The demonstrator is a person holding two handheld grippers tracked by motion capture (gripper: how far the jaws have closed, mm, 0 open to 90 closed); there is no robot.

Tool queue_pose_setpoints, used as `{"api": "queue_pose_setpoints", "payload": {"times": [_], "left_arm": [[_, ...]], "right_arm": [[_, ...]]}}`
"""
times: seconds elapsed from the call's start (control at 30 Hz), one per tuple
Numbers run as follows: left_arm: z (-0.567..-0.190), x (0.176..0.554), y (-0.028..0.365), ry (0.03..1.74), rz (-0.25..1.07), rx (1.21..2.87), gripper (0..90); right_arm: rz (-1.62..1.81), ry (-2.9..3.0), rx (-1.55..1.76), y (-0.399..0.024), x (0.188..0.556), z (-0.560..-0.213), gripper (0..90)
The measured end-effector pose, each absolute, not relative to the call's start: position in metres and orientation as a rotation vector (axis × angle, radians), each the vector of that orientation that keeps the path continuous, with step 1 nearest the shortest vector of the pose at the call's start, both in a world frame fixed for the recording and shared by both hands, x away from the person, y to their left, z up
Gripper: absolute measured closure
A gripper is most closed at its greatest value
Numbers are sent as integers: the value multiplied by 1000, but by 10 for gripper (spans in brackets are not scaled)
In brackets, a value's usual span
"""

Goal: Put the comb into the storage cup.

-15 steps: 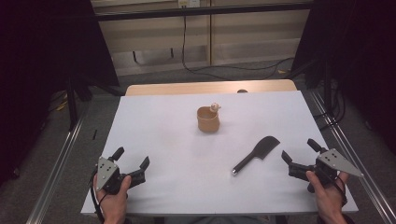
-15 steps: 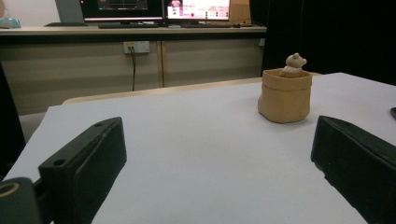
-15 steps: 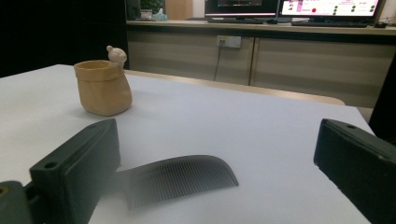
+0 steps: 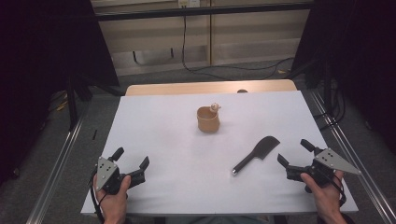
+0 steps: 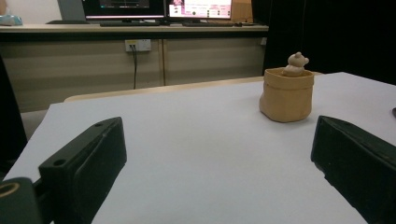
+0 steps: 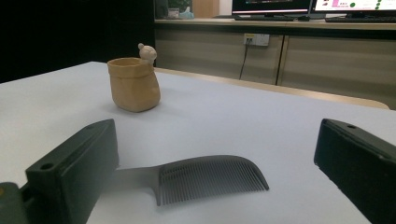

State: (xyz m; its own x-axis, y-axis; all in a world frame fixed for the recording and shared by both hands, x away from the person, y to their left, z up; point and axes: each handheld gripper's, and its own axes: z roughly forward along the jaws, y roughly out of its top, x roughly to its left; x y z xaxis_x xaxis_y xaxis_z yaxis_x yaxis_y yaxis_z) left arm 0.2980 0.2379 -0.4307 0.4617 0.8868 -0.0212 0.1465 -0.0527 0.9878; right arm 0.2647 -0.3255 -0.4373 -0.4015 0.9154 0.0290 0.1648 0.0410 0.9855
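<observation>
Comb [image 4: 258, 153] lies flat on the table [image 4: 163, 140], just ahead of my right tool [image 4: 295, 157], jaws wide and empty; left tool [image 4: 132, 158] likewise. I'd approach low, straddling the handle, then squeeze squarely.

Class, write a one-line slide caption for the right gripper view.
Open right gripper faces a dark comb lying flat on the white table, with a tan bear-trimmed pot standing beyond.
</observation>
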Motion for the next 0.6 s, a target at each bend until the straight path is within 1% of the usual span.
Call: {"api": "queue_pose_setpoints", "payload": {"times": [0.4, 0.6], "left_arm": [[-432, 302, 238, 959, 772, 1524, 35], [-432, 302, 240, 966, 769, 1514, 35]], "right_arm": [[1413, 1694, 1075, -310, 275, -435, 0], [1454, 1700, 1057, -304, 279, -432, 14]]}}
